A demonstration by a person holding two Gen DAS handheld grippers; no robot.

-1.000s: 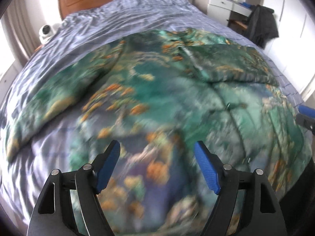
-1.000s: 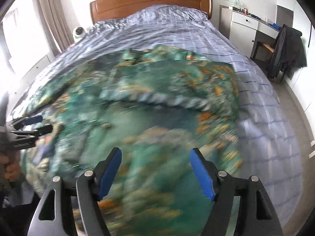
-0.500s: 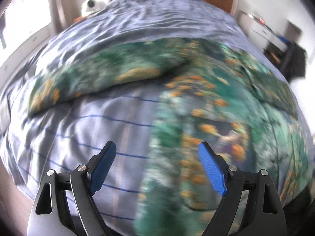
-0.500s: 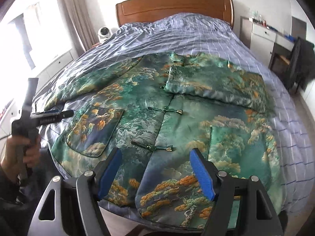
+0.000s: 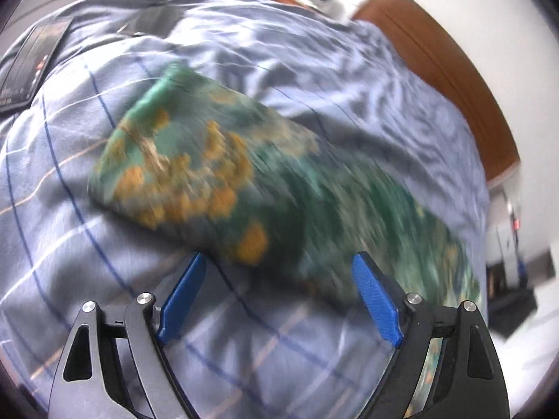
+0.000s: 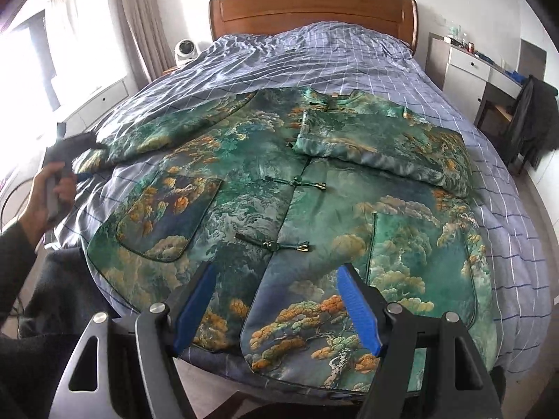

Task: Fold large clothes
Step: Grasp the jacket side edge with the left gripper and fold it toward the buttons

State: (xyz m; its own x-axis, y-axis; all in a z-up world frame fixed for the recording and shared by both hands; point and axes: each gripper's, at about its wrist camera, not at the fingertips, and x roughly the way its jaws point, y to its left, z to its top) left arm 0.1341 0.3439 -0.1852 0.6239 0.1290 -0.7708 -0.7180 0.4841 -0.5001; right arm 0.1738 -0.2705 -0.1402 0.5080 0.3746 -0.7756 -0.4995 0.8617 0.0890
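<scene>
One garment lies here: a green brocade jacket (image 6: 300, 202) with orange and gold cloud-and-tree patterns, spread front up across the lower and middle part of the right wrist view. I count two patch pockets, one (image 6: 167, 220) at centre left and one (image 6: 422, 272) at lower right, and two knotted frog closures (image 6: 297, 185) down the middle seam. One sleeve (image 6: 380, 146) is folded across the chest at upper right; the other sleeve (image 5: 195, 167) stretches out toward the left of that view, and in my left wrist view it fills the middle, blurred.

My left gripper (image 5: 279, 296) hovers just short of that sleeve's cuff, its blue fingers spread wide with nothing between them. My right gripper (image 6: 276, 310) hangs above the jacket's hem at the bottom of its frame, fingers equally wide apart and empty. My left hand (image 6: 49, 195) shows at the left edge of the right wrist view, wrapped around the tool's handle.

The jacket rests on one bed with a blue-grey checked duvet (image 6: 314, 56), rumpled. One wooden headboard (image 6: 311, 10) sits at top centre, one small white fan (image 6: 187, 50) beside it at upper left, curtains (image 6: 136, 21) and a bright window further left. At upper right stand a white drawer unit (image 6: 468, 66) and one chair with a dark coat (image 6: 534, 118).
</scene>
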